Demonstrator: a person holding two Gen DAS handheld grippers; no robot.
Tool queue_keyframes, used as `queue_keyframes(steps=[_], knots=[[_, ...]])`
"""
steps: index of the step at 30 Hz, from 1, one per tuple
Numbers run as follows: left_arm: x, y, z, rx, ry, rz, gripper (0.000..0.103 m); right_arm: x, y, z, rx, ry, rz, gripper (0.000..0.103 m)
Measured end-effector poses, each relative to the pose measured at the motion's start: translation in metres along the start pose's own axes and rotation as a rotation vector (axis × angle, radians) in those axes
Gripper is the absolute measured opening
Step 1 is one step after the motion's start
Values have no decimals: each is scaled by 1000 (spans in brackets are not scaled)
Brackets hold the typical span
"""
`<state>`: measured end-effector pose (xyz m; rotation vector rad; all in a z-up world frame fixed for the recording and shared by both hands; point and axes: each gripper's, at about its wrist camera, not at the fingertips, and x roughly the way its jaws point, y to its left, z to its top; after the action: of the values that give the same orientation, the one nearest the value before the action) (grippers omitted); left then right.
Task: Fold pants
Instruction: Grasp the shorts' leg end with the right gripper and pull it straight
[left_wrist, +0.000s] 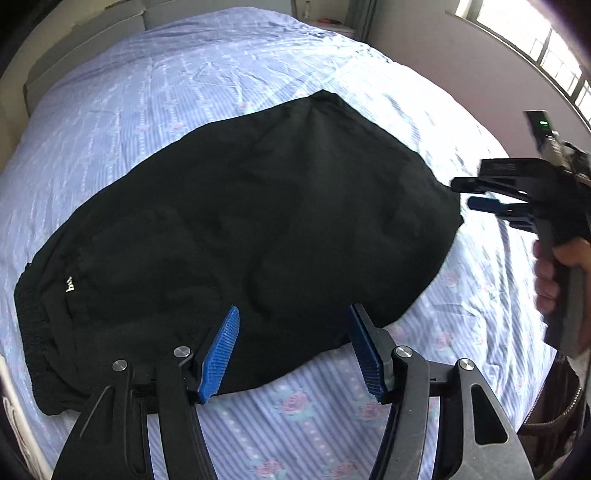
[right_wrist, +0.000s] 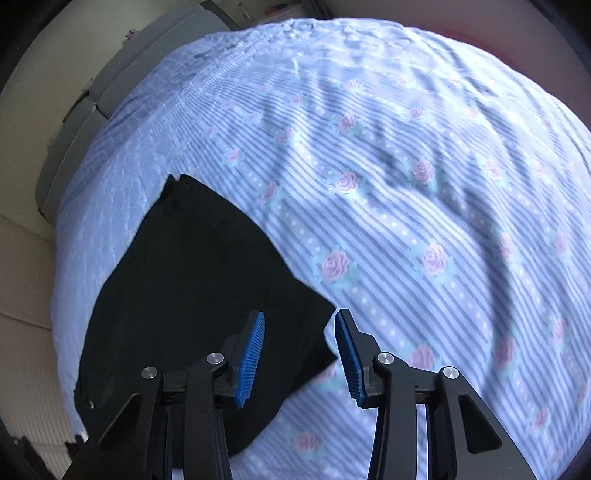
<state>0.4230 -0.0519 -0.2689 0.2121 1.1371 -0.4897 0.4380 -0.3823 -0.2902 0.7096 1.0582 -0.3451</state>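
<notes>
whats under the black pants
The pants lie flat on the bed's striped rose-print sheet, which shows all around them. Whatever is directly beneath the cloth is covered. Both grippers are open above, holding nothing.

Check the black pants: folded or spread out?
Folded. The black pants lie as one compact block on the floral bedsheet, waistband at one end, no separate legs showing.

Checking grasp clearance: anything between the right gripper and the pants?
Nothing. In the right wrist view the open right gripper hovers over the corner of the pants, with only bedsheet beside it.
</notes>
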Motion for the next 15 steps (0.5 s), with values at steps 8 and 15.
queue_keyframes(steps=[8,15], knots=[[-7,-10,7,0,-7,-13,60,12,-2,3,-13,25,-12,6],[-9,-5,10,-16,-2,-11,60,-2,-6,-11,-52,5,-107,6]])
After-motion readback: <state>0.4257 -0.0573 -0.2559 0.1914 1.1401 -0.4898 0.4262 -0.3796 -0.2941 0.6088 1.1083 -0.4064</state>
